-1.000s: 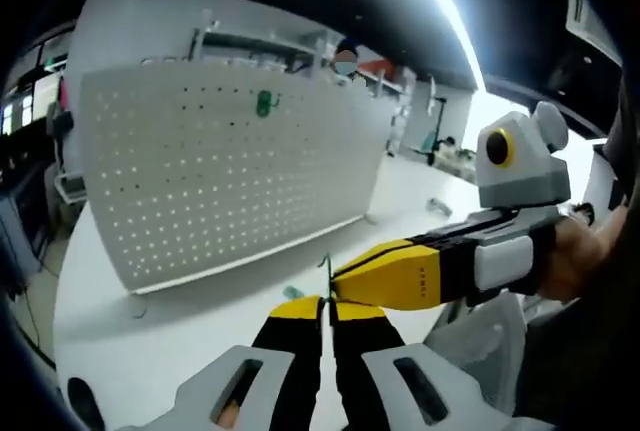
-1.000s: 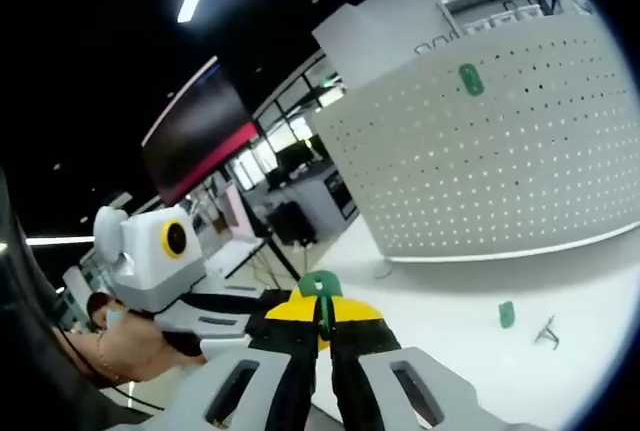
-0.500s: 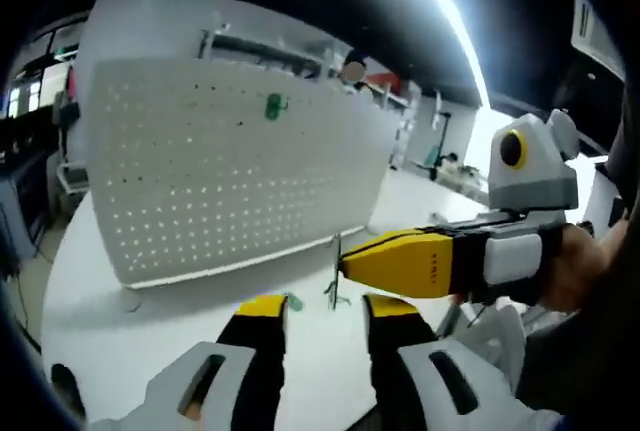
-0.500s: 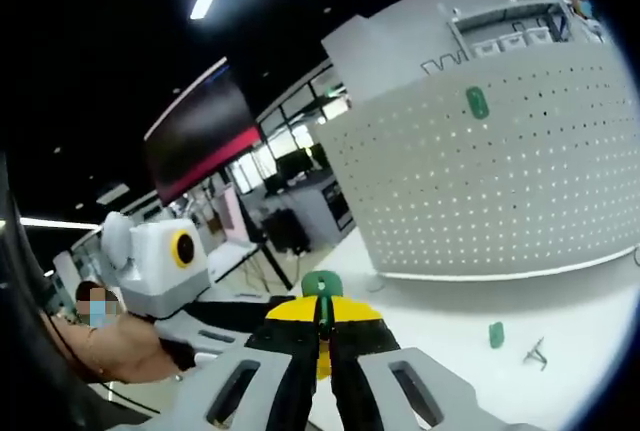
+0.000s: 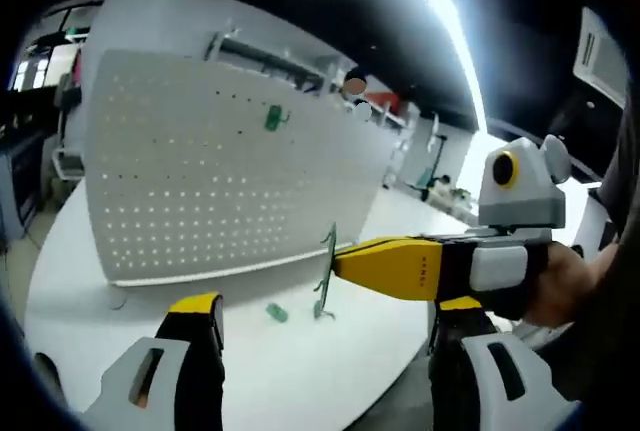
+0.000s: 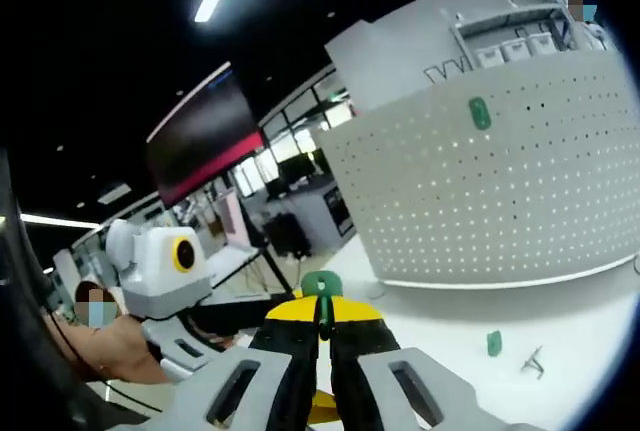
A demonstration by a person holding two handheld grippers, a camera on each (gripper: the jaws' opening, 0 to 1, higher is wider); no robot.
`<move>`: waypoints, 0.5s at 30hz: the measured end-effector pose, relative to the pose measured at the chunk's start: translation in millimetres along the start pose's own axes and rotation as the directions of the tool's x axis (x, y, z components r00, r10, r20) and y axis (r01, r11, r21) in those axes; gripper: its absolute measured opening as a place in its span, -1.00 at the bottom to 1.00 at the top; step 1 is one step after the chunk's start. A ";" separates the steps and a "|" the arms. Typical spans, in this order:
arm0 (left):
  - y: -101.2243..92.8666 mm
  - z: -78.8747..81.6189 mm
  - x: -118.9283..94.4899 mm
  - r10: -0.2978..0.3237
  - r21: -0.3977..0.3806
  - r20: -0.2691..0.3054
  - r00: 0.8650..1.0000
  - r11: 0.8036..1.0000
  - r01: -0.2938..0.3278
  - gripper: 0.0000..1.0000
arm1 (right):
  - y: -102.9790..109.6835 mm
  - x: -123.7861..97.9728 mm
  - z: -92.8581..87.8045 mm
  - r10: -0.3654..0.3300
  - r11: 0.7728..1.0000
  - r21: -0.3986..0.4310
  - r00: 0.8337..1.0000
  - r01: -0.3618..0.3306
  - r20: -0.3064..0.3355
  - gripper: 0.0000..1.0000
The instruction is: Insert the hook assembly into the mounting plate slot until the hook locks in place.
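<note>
Left gripper view: the left tongs (image 5: 318, 323) stand wide apart with nothing between them. Just beyond, the right tongs (image 5: 340, 263) come in from the right, closed on a thin green wire hook (image 5: 325, 276) held upright above the white tabletop (image 5: 300, 371). A small green piece (image 5: 277, 312) lies on the tabletop beside it. Farther off stands the white perforated mounting plate (image 5: 220, 181), carrying a green clip (image 5: 272, 118). Right gripper view: the right tongs (image 6: 322, 323) pinch a green tab (image 6: 322, 286).

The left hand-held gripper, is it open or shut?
Open. In the left gripper view, the left hand-held gripper shows its yellow-tipped jaws spread wide apart, with nothing between them.
</note>
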State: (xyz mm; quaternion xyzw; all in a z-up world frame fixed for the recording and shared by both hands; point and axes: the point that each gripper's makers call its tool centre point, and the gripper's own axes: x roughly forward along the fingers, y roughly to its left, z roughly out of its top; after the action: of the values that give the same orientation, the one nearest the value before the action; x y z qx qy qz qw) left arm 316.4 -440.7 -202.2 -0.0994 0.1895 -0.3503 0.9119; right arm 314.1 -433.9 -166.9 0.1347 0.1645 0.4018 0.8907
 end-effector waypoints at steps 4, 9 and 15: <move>5.2 -1.1 -0.4 0.019 0.005 -0.005 1.000 1.000 -0.019 0.88 | -3.7 -1.1 2.7 -0.010 1.000 0.008 1.000 0.010 0.007 -0.99; 8.5 0.0 -1.8 0.037 0.041 0.016 0.999 0.998 -0.037 1.00 | -9.0 -1.0 5.0 -0.023 1.000 0.007 1.000 0.023 0.012 -0.99; 4.4 -1.1 -0.6 0.023 0.060 0.007 1.000 0.998 -0.023 1.00 | -17.9 1.2 12.2 -0.043 0.999 -0.031 0.999 0.043 0.020 -0.99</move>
State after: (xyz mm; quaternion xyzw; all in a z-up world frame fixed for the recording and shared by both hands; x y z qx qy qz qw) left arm 318.2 -437.2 -204.4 -0.0708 0.1770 -0.3451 0.9190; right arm 331.8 -445.8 -162.7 0.1208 0.1526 0.3837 0.9027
